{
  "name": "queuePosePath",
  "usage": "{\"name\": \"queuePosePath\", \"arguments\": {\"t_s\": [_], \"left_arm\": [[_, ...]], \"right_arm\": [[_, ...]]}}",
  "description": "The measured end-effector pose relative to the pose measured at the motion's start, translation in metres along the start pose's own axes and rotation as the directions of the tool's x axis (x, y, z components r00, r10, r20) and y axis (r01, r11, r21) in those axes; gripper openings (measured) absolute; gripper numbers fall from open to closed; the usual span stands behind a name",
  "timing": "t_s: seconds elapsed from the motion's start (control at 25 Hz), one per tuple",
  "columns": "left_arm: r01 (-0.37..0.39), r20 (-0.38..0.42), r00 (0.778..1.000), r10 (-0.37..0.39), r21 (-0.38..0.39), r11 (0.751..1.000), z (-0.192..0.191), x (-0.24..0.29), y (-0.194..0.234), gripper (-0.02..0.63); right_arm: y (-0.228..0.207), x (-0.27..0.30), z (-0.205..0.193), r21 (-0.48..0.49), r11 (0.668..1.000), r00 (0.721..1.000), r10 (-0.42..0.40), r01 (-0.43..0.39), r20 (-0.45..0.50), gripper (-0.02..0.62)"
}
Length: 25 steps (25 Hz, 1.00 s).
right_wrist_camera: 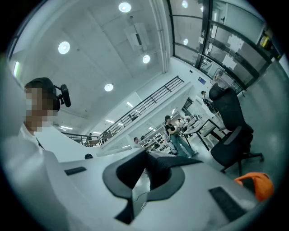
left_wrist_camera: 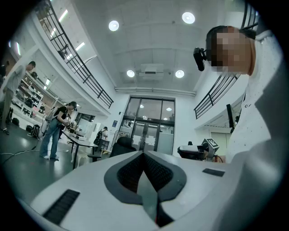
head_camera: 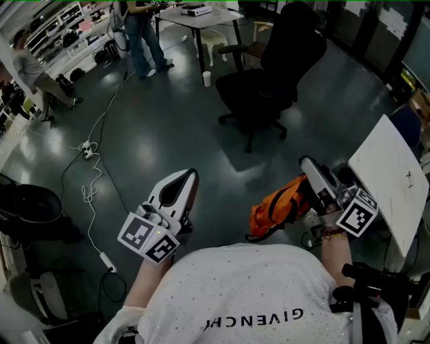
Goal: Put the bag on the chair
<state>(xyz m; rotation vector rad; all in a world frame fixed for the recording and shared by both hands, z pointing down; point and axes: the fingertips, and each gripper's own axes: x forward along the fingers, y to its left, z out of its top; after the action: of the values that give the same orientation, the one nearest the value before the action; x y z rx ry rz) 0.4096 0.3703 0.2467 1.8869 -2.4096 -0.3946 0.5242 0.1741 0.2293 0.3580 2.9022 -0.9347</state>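
The orange bag (head_camera: 275,205) hangs beside my right gripper (head_camera: 308,162), low over the dark floor. In the right gripper view the jaws of that gripper (right_wrist_camera: 146,155) are closed, a black strap (right_wrist_camera: 180,161) runs out of them to the right, and the orange bag (right_wrist_camera: 255,185) shows at the lower right. The black office chair (head_camera: 269,80) stands a few steps ahead, its seat bare; it is also in the right gripper view as the chair (right_wrist_camera: 232,131). My left gripper (head_camera: 190,176) is held low at the left, tilted upward, its jaws (left_wrist_camera: 144,155) closed on nothing.
A white tabletop (head_camera: 390,178) juts in at the right. A paper cup (head_camera: 207,78) stands on the floor near a white desk (head_camera: 201,17). A cable with a power strip (head_camera: 87,149) crosses the floor at left. Two people (head_camera: 144,33) stand far back.
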Motion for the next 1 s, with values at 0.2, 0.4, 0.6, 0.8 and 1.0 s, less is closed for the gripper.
{"name": "queuePosePath", "arguments": {"t_s": [0.2,0.4,0.6,0.8,1.0], "left_arm": [[0.003,0.011,1.000,-0.003,-0.005,1.000,0.005,-0.005,0.008,0.002],[-0.008,0.019,1.000,0.008,-0.021,1.000,0.005,-0.018,0.031,0.002],[-0.013,0.024,1.000,0.014,-0.036,0.999,0.008,-0.011,0.041,0.002],[0.004,0.001,1.000,-0.004,-0.067,0.998,0.006,0.019,0.067,0.002],[0.059,-0.013,0.998,-0.061,-0.117,0.991,-0.003,0.036,0.066,0.000]], "right_arm": [[0.004,0.006,0.001,-0.010,1.000,1.000,0.000,0.000,0.011,-0.003],[0.006,0.026,-0.010,-0.009,1.000,1.000,-0.003,0.004,0.009,-0.003],[0.001,0.039,-0.020,0.016,1.000,1.000,-0.001,0.000,0.008,-0.003],[-0.020,0.074,-0.019,0.065,0.998,1.000,0.005,-0.005,0.005,-0.002],[-0.035,0.088,-0.025,0.073,0.997,1.000,0.016,-0.015,-0.020,-0.003]]}}
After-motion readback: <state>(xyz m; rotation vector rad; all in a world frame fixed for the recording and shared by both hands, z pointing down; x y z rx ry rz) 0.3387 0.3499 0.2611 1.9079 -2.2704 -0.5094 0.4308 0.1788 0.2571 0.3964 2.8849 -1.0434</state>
